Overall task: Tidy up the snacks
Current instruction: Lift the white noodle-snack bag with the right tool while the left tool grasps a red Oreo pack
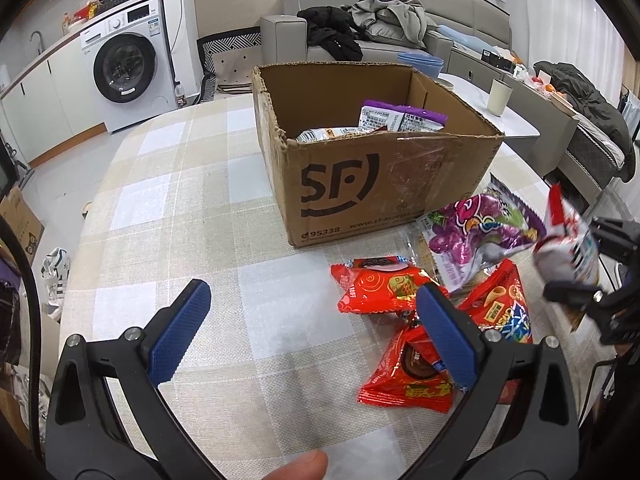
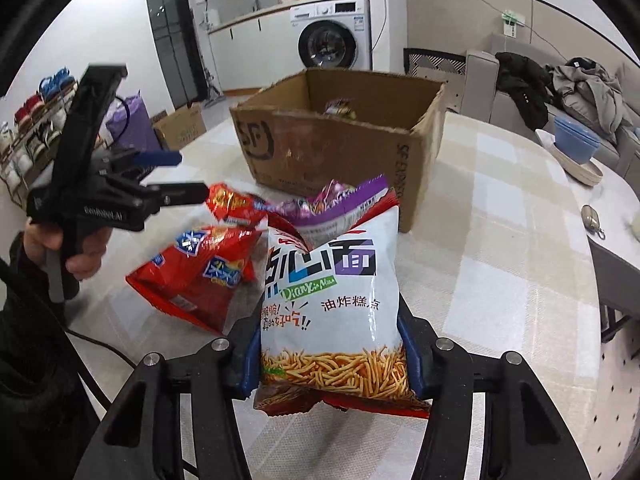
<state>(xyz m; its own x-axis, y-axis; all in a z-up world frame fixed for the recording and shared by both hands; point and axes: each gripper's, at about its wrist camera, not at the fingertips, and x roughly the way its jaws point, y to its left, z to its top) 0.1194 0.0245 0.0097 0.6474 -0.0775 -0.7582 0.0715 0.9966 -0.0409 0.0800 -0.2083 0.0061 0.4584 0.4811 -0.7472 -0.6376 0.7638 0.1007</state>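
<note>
**Snack sorting: table stock**

- Right gripper (image 2: 328,364): clenched on a white noodle-snack bag with red edges (image 2: 332,312), lifted clear of the checked tablecloth (image 1: 192,208).
- Left gripper (image 1: 308,332): blue pads spread wide, nothing between them.
- Brown open cardboard box with black logo (image 1: 360,184): far side of table; several packets inside.
- Near the box, right: purple foil packet (image 1: 476,236), three shiny red packets (image 1: 376,292), some overlapping.
</note>
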